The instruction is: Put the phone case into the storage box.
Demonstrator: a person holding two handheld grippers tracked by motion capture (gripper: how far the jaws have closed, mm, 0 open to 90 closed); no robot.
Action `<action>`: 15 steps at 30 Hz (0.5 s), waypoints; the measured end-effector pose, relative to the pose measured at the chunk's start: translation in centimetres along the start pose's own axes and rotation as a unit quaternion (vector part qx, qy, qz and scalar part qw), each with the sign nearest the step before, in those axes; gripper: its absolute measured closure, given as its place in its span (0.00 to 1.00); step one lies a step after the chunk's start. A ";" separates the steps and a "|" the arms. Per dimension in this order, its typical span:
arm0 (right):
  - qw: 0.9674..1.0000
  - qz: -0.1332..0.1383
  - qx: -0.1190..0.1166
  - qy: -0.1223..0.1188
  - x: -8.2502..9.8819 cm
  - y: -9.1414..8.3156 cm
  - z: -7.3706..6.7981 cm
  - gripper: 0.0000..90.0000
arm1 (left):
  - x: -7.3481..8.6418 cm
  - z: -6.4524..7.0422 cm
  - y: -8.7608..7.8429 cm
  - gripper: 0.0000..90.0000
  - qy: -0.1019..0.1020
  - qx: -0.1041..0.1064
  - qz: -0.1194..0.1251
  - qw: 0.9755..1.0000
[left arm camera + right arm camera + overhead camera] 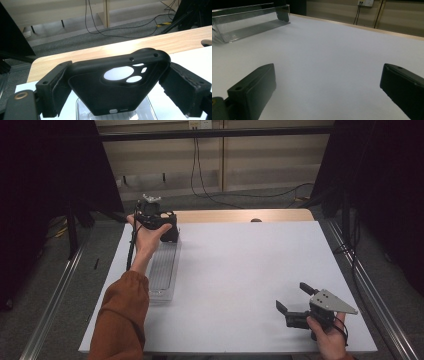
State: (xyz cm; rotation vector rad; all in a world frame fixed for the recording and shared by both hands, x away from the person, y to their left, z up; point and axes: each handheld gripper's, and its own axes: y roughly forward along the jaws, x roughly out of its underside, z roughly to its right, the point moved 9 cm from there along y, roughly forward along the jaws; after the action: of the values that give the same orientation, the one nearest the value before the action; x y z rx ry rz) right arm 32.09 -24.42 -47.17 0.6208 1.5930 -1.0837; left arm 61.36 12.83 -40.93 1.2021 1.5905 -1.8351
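in the left gripper view the two black jaws of the left gripper (117,87) are clenched on a black phone case (117,82), one padded jaw pressing each long side of it. the case sits in the middle of the frame, tilted so its back faces the camera, with the pale camera cut-outs showing near its upper end and a small port opening at its lower edge. just below the case, at the bottom centre of the frame, lies part of a clear plastic tray (147,110).

in the high view the left gripper (167,227) is in the upper left of the frame, at the far end of the clear plastic tray (162,270), which runs lengthwise toward the lower left. the case shows there as a dark shape at the tray's far end; whether it touches the tray cannot be told. the left hand (145,237) wraps the gripper body, and an orange-brown sleeve (122,317) runs down to the bottom edge.

in the right gripper view the right gripper (327,87) has its jaws spread wide apart, grasping nothing, over the white table top (332,55). the tray (249,23) lies in the upper left of that frame.

in the high view the right gripper (295,300) sits in the lower right, held by the right hand (327,335), well apart from the tray. a strip of wood (240,215) edges the far side of the table.
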 end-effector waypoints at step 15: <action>1.000 0.000 0.000 0.000 0.0 0.0 0.0 0.00 | -0.1 0.0 0.5 0.15 -0.009 0.016 0.005 1.000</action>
State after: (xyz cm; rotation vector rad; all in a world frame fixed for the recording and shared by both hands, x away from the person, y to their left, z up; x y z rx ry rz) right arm 32.09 -24.40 -47.21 0.6209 1.5937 -1.0847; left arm 61.82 12.65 -41.11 1.2027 1.5483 -1.8658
